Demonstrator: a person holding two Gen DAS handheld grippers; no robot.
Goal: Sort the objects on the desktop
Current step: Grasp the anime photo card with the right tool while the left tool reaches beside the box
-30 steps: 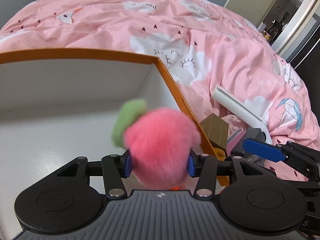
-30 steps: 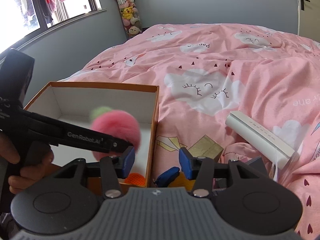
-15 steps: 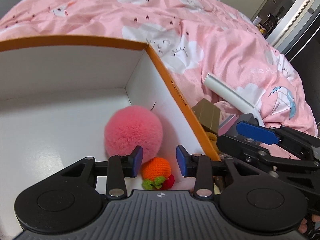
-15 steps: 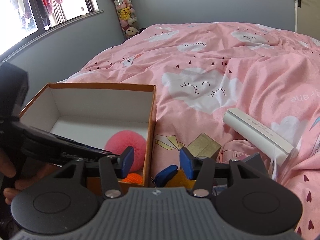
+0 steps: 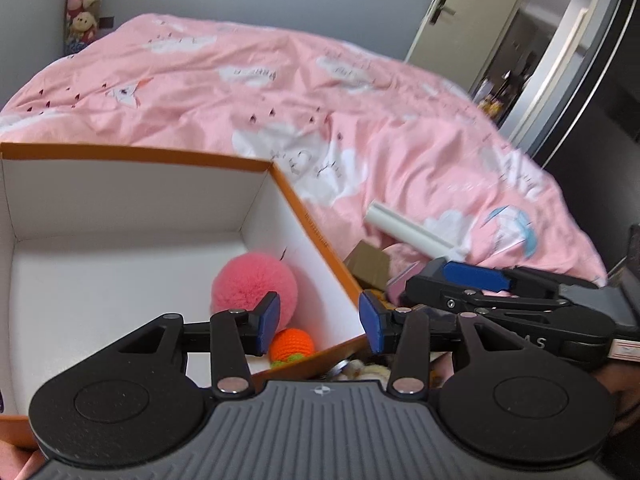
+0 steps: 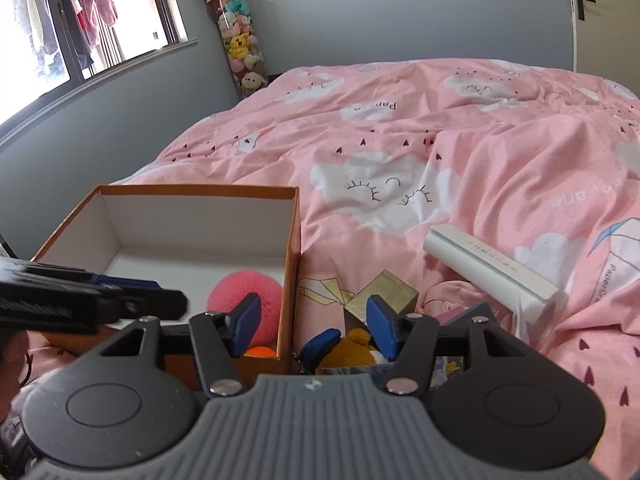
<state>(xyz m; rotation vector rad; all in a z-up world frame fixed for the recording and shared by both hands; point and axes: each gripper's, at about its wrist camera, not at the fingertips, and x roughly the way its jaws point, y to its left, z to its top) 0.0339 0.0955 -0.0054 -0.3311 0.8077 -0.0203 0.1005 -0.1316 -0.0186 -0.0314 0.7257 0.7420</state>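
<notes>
My left tool (image 5: pixel 319 322) is above the near right corner of the box (image 5: pixel 132 196), jaws opening, nothing between the pads. The pink pompom (image 5: pixel 253 282) lies on the box floor just beyond and a bit left of the left tool's left pad, against the box's right wall. The orange crochet fruit (image 5: pixel 292 345) sits nearer me, below the gap between the pads, touching the pompom or very nearly; can't tell which. Both are inside the box, apart from the tool.

My right tool (image 6: pixel 313 324) is over the bed just right of the box's orange side wall, jaws opening too, holding nothing. Below its gap: a small blue item (image 6: pixel 320 345) and a brown-yellow plush (image 6: pixel 354 346), partly hidden by the tool body. In the right wrist view, my left tool comes in from the left edge, over the near part of the box.

Beyond the right pad sits a gold cardboard box (image 6: pixel 384 289) on the duvet, tilted on a corner. A pink item beside it is mostly hidden. Right of that and further out lies a white tube-shaped pack (image 6: pixel 486 264), slanted, clear of both tools.

In the left wrist view my right tool (image 5: pixel 472 276) shows on the right, past the box's edge, near the gold box and the white pack.

Further back: pink duvet (image 6: pixel 440 128) with a cloud print; a tall column of plush toys (image 6: pixel 240 44) by the wall; a window (image 6: pixel 80 20) to the left; a door (image 6: pixel 592 12) to the right.
</notes>
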